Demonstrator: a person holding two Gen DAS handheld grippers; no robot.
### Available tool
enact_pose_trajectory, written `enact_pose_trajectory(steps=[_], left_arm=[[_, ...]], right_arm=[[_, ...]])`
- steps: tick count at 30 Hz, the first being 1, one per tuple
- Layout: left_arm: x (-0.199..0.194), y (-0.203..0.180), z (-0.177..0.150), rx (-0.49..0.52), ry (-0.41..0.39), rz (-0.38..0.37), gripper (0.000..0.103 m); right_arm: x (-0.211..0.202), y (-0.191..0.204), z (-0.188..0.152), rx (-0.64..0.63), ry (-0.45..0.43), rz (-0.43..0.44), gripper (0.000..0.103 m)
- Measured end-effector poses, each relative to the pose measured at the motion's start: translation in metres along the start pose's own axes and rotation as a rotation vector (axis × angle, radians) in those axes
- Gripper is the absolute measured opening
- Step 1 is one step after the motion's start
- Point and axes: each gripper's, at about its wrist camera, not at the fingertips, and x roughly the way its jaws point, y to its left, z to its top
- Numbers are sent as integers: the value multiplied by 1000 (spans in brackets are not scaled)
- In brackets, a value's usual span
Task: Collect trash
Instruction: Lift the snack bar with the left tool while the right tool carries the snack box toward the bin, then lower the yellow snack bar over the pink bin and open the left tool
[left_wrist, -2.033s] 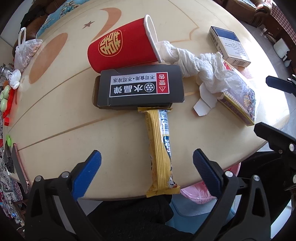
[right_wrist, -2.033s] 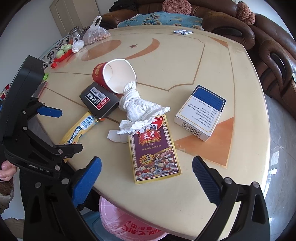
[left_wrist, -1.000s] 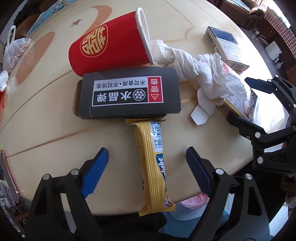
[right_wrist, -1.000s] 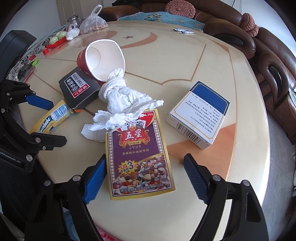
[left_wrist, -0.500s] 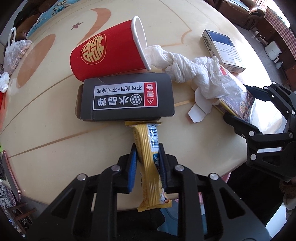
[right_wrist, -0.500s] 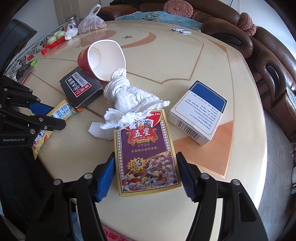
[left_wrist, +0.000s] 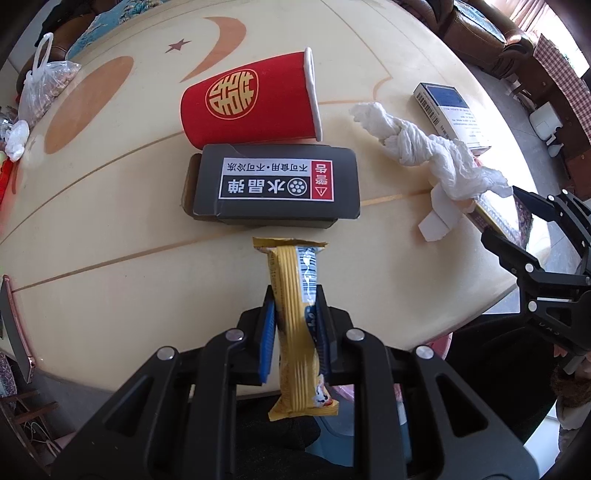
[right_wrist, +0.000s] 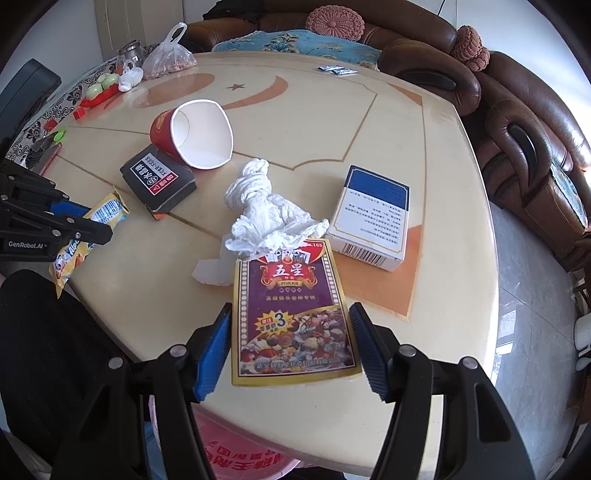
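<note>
The left gripper (left_wrist: 293, 332) is clamped on a yellow snack wrapper (left_wrist: 297, 306), whose far end points toward the black box and whose near end hangs past the bench (left_wrist: 110, 229) edge. The right gripper (right_wrist: 290, 347) stands closed against both long sides of a purple card pack (right_wrist: 291, 314) printed "五星", "POKER" and "3"; the pack overhangs the near bench edge.

A black box (left_wrist: 273, 184) labelled "水晶弹" with a red "警告" panel lies beyond the wrapper, touching a red paper cup (left_wrist: 251, 105) on its side that bears a gold double-happiness emblem. A crumpled white tissue (right_wrist: 269, 210) rests partly on the card pack's far end. A white-and-blue carton (right_wrist: 373, 218) with a barcode lies just right of the pack. The left gripper's housing reads "GenRobot.AI".
</note>
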Motion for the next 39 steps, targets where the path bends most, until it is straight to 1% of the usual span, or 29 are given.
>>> enact_pose_trajectory(steps=[2, 3, 4, 5, 6, 7, 9, 10, 11, 12, 14, 16, 17, 18, 20, 21, 22, 23, 24, 25, 27, 29, 32, 35, 36, 37, 39], left_arm=[[1, 3, 2, -1, -2, -13, 20], [1, 2, 3, 0, -4, -13, 20], [0, 2, 3, 3, -7, -12, 20], [-1, -1, 3, 4, -8, -13, 20], [-1, -1, 4, 3, -9, -16, 20], [-2, -1, 5, 3, -10, -17, 20], [-3, -1, 5, 6, -16, -18, 20], [-4, 0, 5, 6, -18, -21, 20], [-5, 0, 5, 6, -19, -24, 20], [-8, 1, 5, 7, -23, -25, 20], [-12, 3, 5, 9, -28, -23, 20], [-16, 3, 4, 12, -36, -21, 20], [-16, 2, 2, 13, -39, -18, 20], [-17, 1, 2, 12, -41, -18, 20], [-18, 1, 1, 9, -44, -21, 20], [-20, 0, 0, 7, -46, -23, 20], [-20, 0, -1, 11, -49, -24, 20], [-21, -1, -2, 14, -51, -26, 20], [-21, -1, -2, 15, -51, -25, 20], [-22, -2, -2, 18, -54, -22, 20], [-26, -3, -2, 20, -65, -21, 20], [-30, -3, -3, 19, -76, -25, 20], [-33, -2, -6, 11, -83, -29, 20], [-32, -1, -11, 11, -80, -34, 20], [-32, 0, -11, 8, -77, -35, 20], [-31, 0, -11, 8, -75, -32, 20], [-32, -2, -11, 20, -81, -30, 20]], right_arm=[[-8, -9, -2, 74, -7, 76, 61], [-9, -9, -3, 74, -3, 36, 61], [-8, -2, -6, 18, -8, -54, 61], [-7, 5, -8, -21, -6, -97, 61], [-6, 6, -11, -19, 8, -69, 61], [-8, 4, -12, 7, 9, -18, 60], [-17, -6, -12, 73, -13, 34, 61], [-20, -14, -12, 120, -20, 73, 61], [-21, -19, -12, 156, -12, 96, 61], [-22, -20, -13, 165, -11, 102, 61], [-34, -16, -11, 145, -38, 72, 60], [-48, -13, -7, 116, -77, -8, 60], [-50, -14, -5, 109, -81, -45, 60], [-49, -14, -3, 103, -71, -48, 60], [-51, -13, -3, 101, -58, -12, 60], [-59, -13, -3, 103, -78, -4, 60], [-68, -15, -2, 104, -102, -13, 49], [-75, -17, 2, 103, -114, -27, 33], [-79, -20, 5, 112, -116, -28, 26], [-82, -23, 9, 122, -121, -20, 25], [-76, -24, 17, 105, -86, -28, 23], [-64, -22, 20, 83, -40, -41, 23], [-54, -25, 14, 110, -5, 6, 23], [-60, -31, -9, 172, -47, 39, 26], [-65, -34, -17, 191, -68, 26, 29], [-68, -38, -26, 211, -75, 2, 36], [-69, -43, -39, 237, -71, -15, 37]])
